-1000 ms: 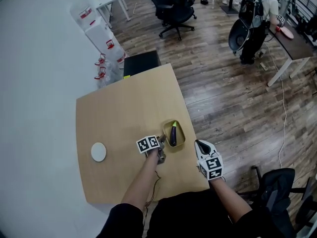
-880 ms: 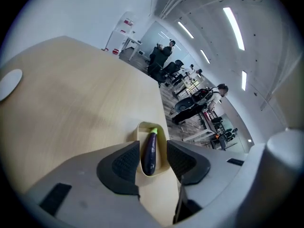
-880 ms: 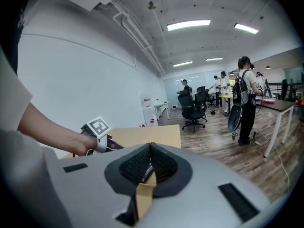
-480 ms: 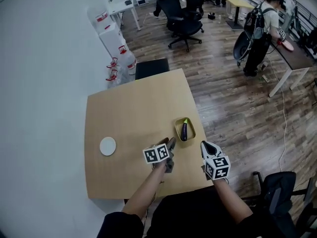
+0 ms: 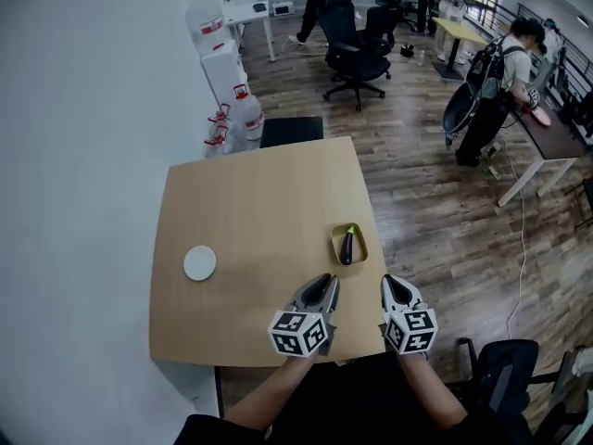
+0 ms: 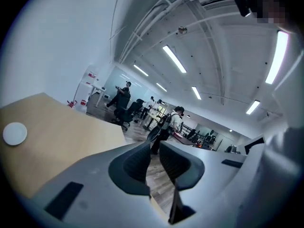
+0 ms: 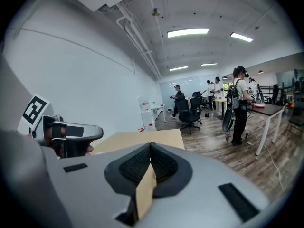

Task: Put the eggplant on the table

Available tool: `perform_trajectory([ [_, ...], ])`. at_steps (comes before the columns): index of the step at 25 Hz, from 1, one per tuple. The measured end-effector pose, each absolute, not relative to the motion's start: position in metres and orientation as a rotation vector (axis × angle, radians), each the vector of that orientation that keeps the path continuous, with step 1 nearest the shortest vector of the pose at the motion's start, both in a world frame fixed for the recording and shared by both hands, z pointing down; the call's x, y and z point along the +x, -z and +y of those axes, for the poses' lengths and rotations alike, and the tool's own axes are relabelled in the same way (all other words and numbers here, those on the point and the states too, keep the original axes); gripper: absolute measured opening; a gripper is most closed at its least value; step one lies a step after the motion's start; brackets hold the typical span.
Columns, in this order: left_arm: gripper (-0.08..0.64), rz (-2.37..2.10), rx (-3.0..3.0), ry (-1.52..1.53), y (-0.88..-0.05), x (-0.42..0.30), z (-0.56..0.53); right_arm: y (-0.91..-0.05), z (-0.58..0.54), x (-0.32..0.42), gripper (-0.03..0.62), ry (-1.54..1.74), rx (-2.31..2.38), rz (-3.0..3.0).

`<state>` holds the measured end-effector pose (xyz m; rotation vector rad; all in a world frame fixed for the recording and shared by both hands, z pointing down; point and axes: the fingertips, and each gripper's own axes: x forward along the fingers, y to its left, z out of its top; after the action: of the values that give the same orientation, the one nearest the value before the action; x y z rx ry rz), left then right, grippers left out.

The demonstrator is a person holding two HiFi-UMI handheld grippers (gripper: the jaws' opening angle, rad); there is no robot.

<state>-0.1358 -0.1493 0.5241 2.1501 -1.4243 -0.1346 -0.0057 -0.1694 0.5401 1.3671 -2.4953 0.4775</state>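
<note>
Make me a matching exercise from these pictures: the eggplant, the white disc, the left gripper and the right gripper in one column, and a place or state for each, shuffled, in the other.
Things:
1 eggplant
2 white disc
3 left gripper
4 right gripper

Places or states:
A jaws together, empty
B lying in the small yellow tray
C jaws a little apart, empty
D lying bare on the left part of the table

Pairs: 1-B; 2-D; 3-C (its jaws are closing just now); 4-A.
</note>
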Motion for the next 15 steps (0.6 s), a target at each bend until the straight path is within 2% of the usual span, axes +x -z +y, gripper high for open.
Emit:
perform_trajectory([
  [4, 0.021, -1.481, 2.168, 0.137, -0.513, -0.123, -0.127, -0.52, -0.162, -0.01, 0.06, -0.412, 1.336, -2.562],
  [9, 0.015, -1.591, 2.229, 0.109, -0.507, -0.108, -0.126, -0.508, -0.162, -0.005, 0.06, -0.296, 1.284, -2.624],
  [15, 0.015, -1.694, 2.254, 0.079, -0.496, -0.13, -0.148, -0.492, -0.179, 0.0, 0.06, -0.161, 1.262, -2.67],
])
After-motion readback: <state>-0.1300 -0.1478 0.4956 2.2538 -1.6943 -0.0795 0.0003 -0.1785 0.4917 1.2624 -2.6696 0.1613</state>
